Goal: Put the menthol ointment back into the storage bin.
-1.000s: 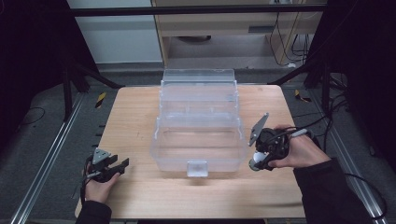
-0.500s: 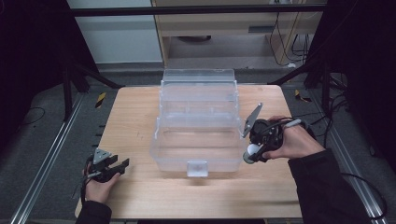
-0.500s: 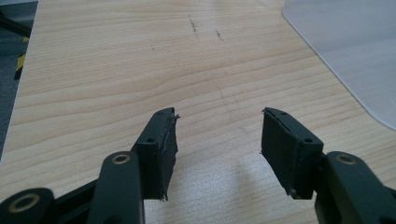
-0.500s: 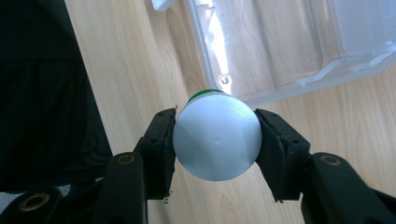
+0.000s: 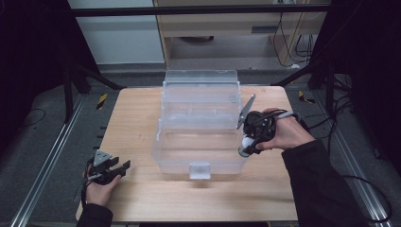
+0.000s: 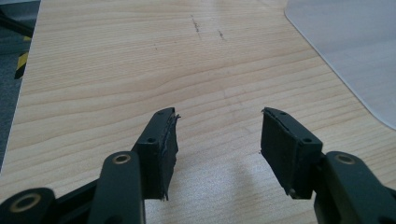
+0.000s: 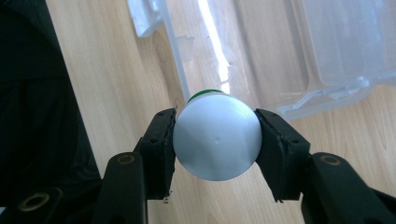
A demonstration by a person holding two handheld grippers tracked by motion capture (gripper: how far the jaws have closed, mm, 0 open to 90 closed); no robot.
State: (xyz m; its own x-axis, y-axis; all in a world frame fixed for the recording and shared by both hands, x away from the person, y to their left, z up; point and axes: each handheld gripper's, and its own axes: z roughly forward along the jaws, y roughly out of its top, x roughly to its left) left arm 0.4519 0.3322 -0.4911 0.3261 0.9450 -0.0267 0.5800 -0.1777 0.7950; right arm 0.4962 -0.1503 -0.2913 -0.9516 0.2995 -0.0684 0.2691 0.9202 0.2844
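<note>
- Right gripper (image 7: 215, 135) clamped on a small white bottle (image 7: 217, 142), one black jaw pressed to each side; domed white end toward the camera, a green ring just visible behind it.
- In the high view, held at about 3 o'clock of the clear plastic box (image 5: 201, 127), level with its right wall and touching or just beside it; cannot tell which.
- Left gripper (image 5: 109, 169) parked at about 8 o'clock on the table (image 5: 137, 118), jaws spread wide with nothing between them, bare wood underneath.
- Probably carrying the bottle toward the open box: best kept high enough to clear the rim, moved in toward 9 o'clock, lowered only once fully over the lower tray.
- Steady pressure advised; a smooth rounded surface between flat pads likely to slip or roll if tilted.
- Release best left until the bottle is near the floor of the tray; thin plastic walls likely to flex or shift under a knock.
- Box: transparent, glossy, rigid-looking, stepped into tiers, a small latch tab at its 6 o'clock edge.
- Table: pale wood, fine straight grain, matte, rounded corners.
- Jaw pads: black, flat, slightly ragged at the edges.
</note>
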